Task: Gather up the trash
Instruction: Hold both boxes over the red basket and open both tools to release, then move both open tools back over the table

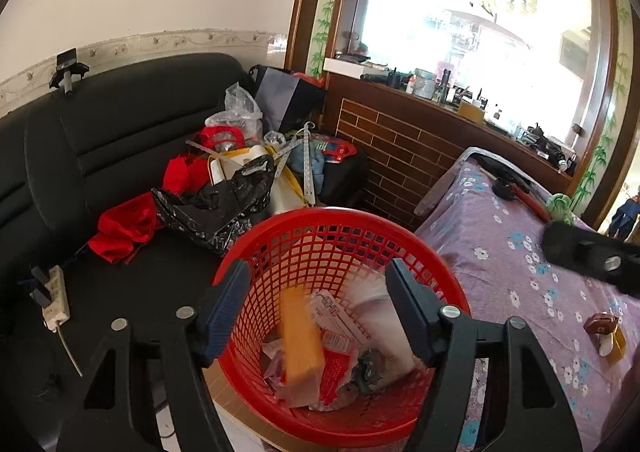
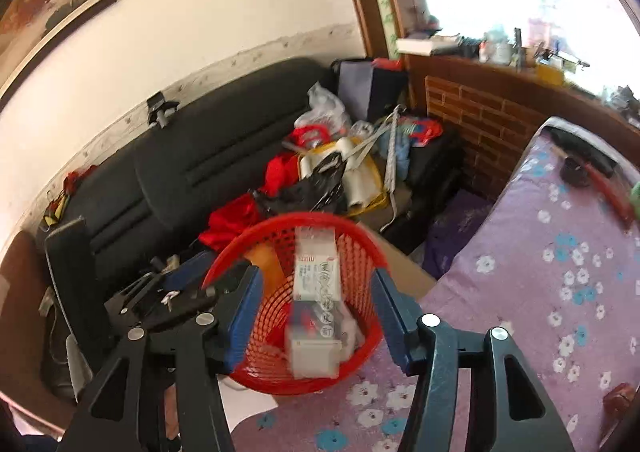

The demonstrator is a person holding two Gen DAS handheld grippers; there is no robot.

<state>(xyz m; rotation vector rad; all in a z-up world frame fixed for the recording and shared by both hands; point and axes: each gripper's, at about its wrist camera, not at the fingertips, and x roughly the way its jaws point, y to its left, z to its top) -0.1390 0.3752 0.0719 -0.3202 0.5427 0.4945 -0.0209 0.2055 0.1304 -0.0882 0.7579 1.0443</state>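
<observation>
A red mesh basket [image 1: 280, 248] stands at the edge of the purple flowered bed [image 1: 500, 252]. My left gripper [image 1: 316, 308] is open right above it; a blurred orange box [image 1: 300, 336] is below the jaws, over wrappers and paper trash inside. In the right wrist view my right gripper [image 2: 316, 312] is open above the same basket [image 2: 260, 236], and a blurred white printed box [image 2: 316, 304] is between the jaws over the basket. The left gripper [image 2: 176, 292] shows at the basket's left. The right gripper [image 1: 592, 256] shows dark at the right in the left wrist view.
A black sofa [image 1: 120, 131] behind the basket holds red cloth [image 1: 124, 228], a black plastic bag [image 1: 216, 207] and other clutter. A power strip [image 1: 54, 296] lies at left. A small brown object [image 1: 600, 324] lies on the bed. A brick-patterned wall [image 1: 400, 155] stands behind.
</observation>
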